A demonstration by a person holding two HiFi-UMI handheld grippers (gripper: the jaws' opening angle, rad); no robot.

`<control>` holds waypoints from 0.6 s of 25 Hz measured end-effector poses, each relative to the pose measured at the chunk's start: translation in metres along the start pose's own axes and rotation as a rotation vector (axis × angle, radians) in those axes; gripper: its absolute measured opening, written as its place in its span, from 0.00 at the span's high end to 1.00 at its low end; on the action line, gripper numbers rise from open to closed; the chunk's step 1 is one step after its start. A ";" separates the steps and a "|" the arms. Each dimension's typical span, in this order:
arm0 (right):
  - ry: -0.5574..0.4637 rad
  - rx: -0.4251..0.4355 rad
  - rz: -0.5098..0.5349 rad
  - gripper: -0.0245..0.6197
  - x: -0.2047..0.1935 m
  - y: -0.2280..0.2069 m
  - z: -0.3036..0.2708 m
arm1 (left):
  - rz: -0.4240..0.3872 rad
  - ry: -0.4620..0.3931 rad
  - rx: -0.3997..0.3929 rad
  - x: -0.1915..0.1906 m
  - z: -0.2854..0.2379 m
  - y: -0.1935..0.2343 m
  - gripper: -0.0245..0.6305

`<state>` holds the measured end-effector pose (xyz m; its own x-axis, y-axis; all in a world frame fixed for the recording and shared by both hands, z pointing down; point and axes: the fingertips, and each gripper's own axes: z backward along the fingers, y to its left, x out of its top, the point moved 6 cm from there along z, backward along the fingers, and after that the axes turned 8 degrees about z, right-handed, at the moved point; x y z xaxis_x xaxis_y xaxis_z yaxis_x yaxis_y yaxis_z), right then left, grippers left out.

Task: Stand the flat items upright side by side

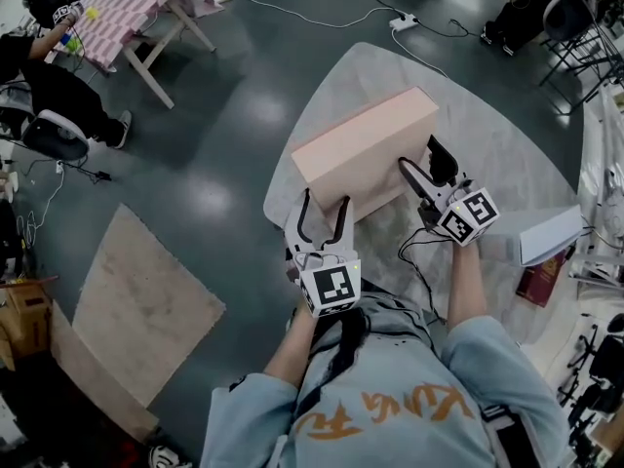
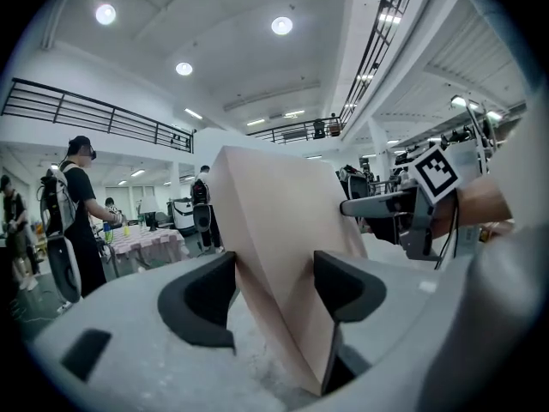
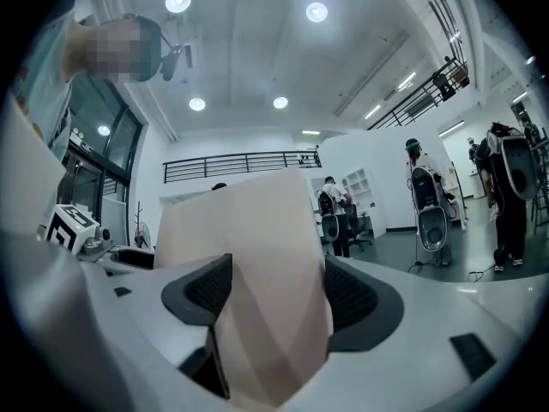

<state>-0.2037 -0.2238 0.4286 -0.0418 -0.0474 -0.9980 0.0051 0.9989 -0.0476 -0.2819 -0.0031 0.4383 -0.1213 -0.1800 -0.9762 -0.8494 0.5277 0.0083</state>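
A large flat pink box (image 1: pixel 366 144) is tilted above the white table (image 1: pixel 507 144), one long edge raised. My left gripper (image 1: pixel 324 208) clamps its near left corner; in the left gripper view the box (image 2: pixel 274 256) fills the gap between both pads. My right gripper (image 1: pixel 419 156) grips the box's right end, and in the right gripper view the box (image 3: pixel 257 247) sits pressed between the pads. The right gripper (image 2: pixel 377 204) also shows from the left one, across the box. The box's underside is hidden.
A red book (image 1: pixel 541 281) and a white flat item (image 1: pixel 546 234) lie at the table's right edge. A cardboard sheet (image 1: pixel 136 300) lies on the floor at left, a power strip (image 1: pixel 402 19) beyond the table. People stand by a pink-clothed table (image 1: pixel 127 13) far left.
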 end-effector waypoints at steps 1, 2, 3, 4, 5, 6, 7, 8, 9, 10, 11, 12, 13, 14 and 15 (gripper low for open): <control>0.005 0.001 0.004 0.44 0.001 0.001 0.004 | -0.002 -0.002 -0.002 0.002 0.002 -0.001 0.51; 0.010 0.000 0.006 0.44 0.001 0.002 0.007 | -0.002 -0.003 -0.004 0.004 0.005 -0.002 0.51; 0.014 -0.003 0.006 0.44 0.001 0.004 0.010 | 0.003 -0.004 -0.006 0.004 0.007 -0.002 0.52; 0.016 -0.007 0.004 0.44 0.000 0.005 0.013 | 0.012 -0.006 -0.009 0.002 0.008 -0.002 0.52; 0.016 -0.011 0.004 0.44 -0.001 0.006 0.015 | 0.023 -0.008 -0.010 0.001 0.009 -0.003 0.52; 0.015 -0.013 0.003 0.44 -0.001 0.005 0.016 | 0.037 -0.011 -0.009 0.000 0.010 -0.004 0.53; 0.015 -0.016 0.002 0.44 -0.001 0.005 0.018 | 0.054 -0.013 -0.006 0.000 0.011 -0.005 0.53; 0.016 -0.019 0.000 0.44 0.000 0.005 0.020 | 0.069 -0.013 -0.005 0.001 0.012 -0.006 0.54; 0.020 -0.025 -0.002 0.44 0.001 0.007 0.024 | 0.080 -0.011 -0.007 0.002 0.014 -0.008 0.54; 0.024 -0.031 -0.004 0.44 0.002 0.008 0.028 | 0.086 -0.006 -0.012 0.002 0.017 -0.010 0.55; 0.027 -0.036 -0.005 0.44 0.003 0.009 0.032 | 0.090 -0.002 -0.018 0.002 0.019 -0.012 0.55; 0.030 -0.041 -0.004 0.44 0.003 0.010 0.036 | 0.091 0.003 -0.022 0.002 0.020 -0.014 0.55; 0.032 -0.045 -0.003 0.44 0.002 0.011 0.040 | 0.091 0.007 -0.026 0.001 0.022 -0.016 0.55; 0.035 -0.049 -0.002 0.44 0.001 0.012 0.044 | 0.090 0.009 -0.029 -0.001 0.023 -0.018 0.55; 0.038 -0.052 0.000 0.44 -0.002 0.013 0.048 | 0.088 0.011 -0.031 -0.004 0.025 -0.020 0.55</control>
<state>-0.1556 -0.2106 0.4276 -0.0801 -0.0485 -0.9956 -0.0473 0.9979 -0.0448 -0.2518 0.0076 0.4363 -0.2018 -0.1436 -0.9689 -0.8509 0.5156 0.1008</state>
